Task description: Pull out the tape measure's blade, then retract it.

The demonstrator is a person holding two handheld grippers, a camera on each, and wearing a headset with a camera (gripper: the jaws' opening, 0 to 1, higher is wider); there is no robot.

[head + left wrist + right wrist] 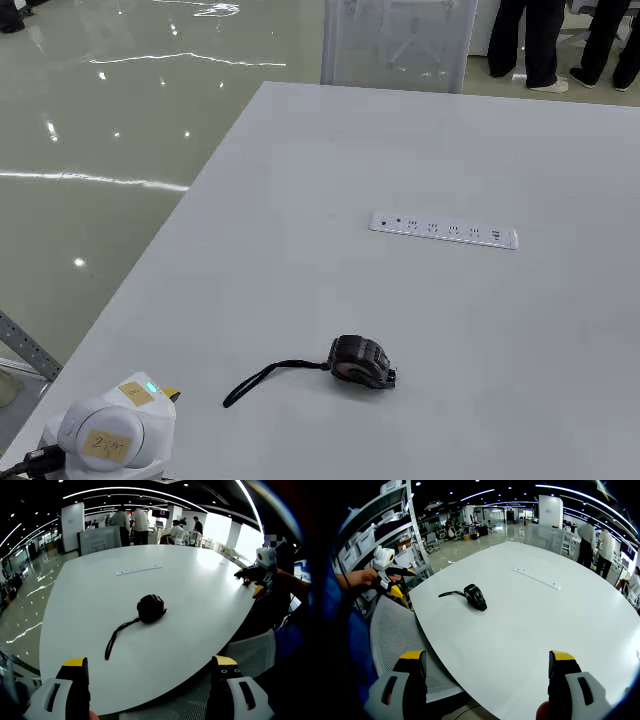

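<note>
- Lying on the white table (300, 200) is the black tape measure (362, 362), blade wound inside its case, its black wrist strap (262, 380) trailing toward the near edge.
- The left gripper (150, 662) is hovering off the table's edge, jaws standing wide apart and gripping nothing, well apart from the tape measure.
- The right gripper (487, 655) is hanging beyond the edge too, jaws spread, nothing between them.
- A white power strip (443, 230) is lying farther up the table.
</note>
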